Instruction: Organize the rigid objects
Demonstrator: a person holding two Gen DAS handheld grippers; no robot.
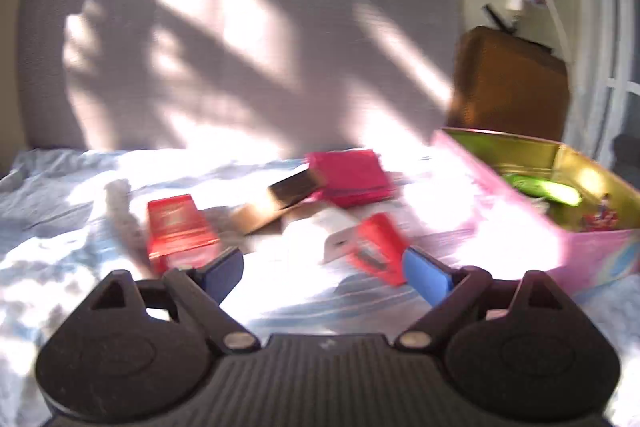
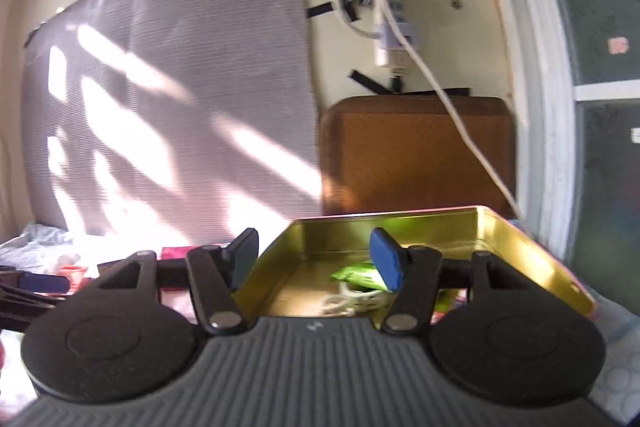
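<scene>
A scatter of small boxes lies on a pale blue bedsheet (image 1: 60, 227) in bright sun: a red box (image 1: 178, 227) on the left, a magenta box (image 1: 352, 177) farther back, a dark and gold box (image 1: 280, 201) between those two, and a smaller red box (image 1: 380, 247) leaning against a white block (image 1: 336, 235) nearer the middle. The picture is blurred, so print and finer detail on them cannot be read. To the right of the pile, close by, sits an open tin (image 1: 520, 227) with pink outer walls and a gold inside; a green packet (image 1: 548, 189) lies in it. In the right wrist view the tin (image 2: 532, 247) fills the foreground, and the green packet (image 2: 358, 273) rests beside a coil of white cord (image 2: 348, 301) on its floor. The left gripper (image 1: 324, 271) hangs low over the sheet just in front of the boxes, its blue-padded fingers (image 1: 426, 275) spread wide with nothing between them; the small red box sits just beside the right finger. The right gripper (image 2: 316, 263) is poised above the tin's near left corner, fingers (image 2: 386, 259) likewise apart and empty. Behind stand a grey ribbed panel (image 2: 180, 87), a brown case (image 2: 416, 155), and a white cable (image 2: 440, 95) taped to the wall.
</scene>
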